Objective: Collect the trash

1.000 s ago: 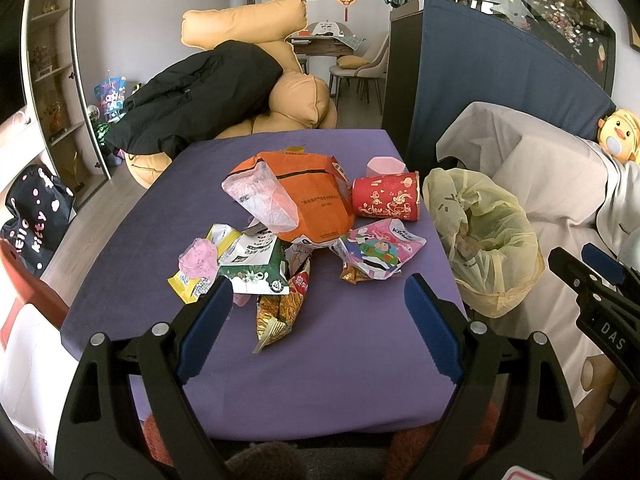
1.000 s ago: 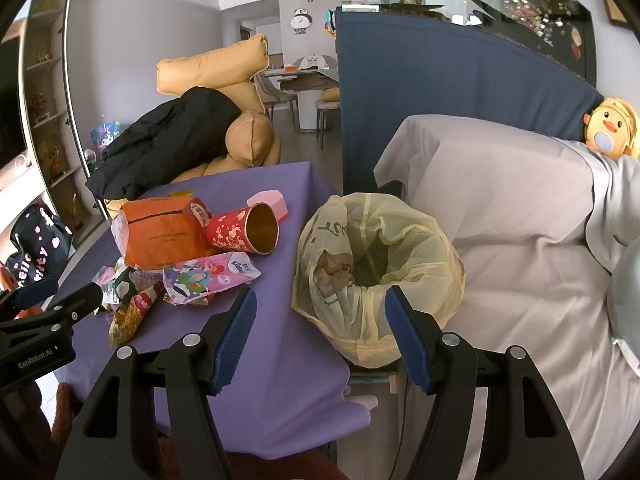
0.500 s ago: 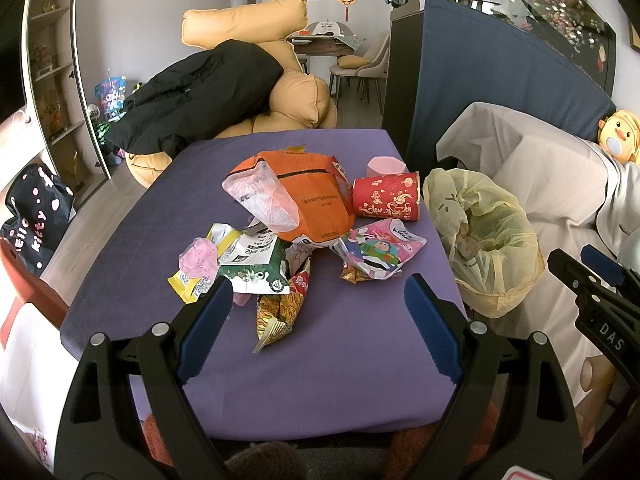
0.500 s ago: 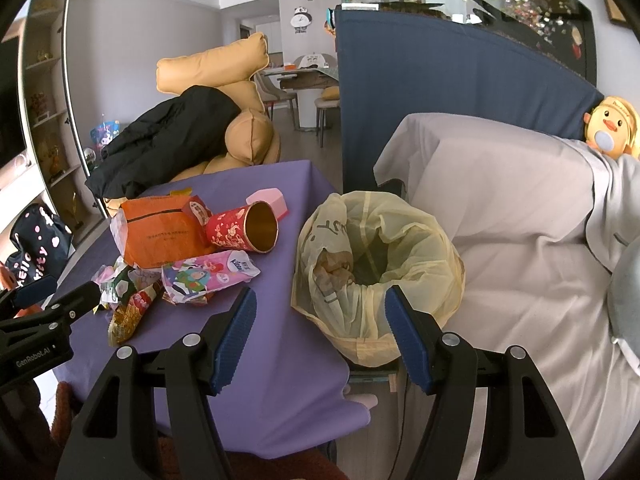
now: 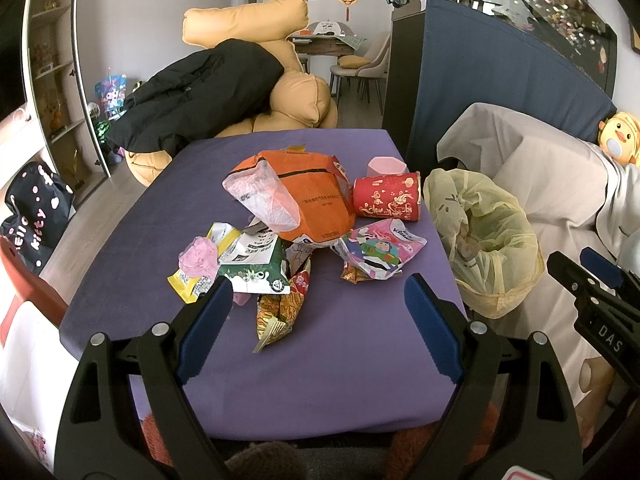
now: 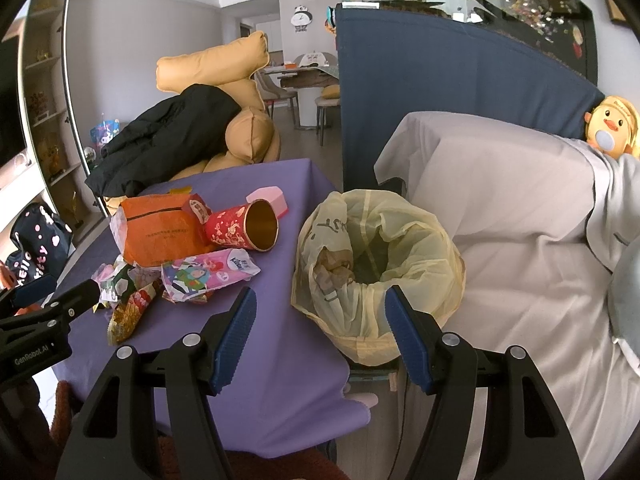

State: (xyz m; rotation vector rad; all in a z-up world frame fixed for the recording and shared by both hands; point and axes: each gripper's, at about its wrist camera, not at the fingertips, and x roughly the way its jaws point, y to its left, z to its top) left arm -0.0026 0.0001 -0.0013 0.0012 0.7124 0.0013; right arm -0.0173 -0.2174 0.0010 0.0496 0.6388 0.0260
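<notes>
Two grippers, left [image 5: 318, 306] and right [image 6: 320, 322], are held wide and empty; wrappers [image 5: 276, 280] are best pinched singly, then dropped in the bin bag [image 6: 376, 264].

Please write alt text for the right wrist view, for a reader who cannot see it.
The open right gripper hovers before a yellow-lined bin beside a purple table. Wrappers and a tipped red cup lie on the table.

Black jacket [image 5: 196, 92] draped on tan cushions [image 5: 256, 28], duck plush [image 6: 610, 128] beside
</notes>
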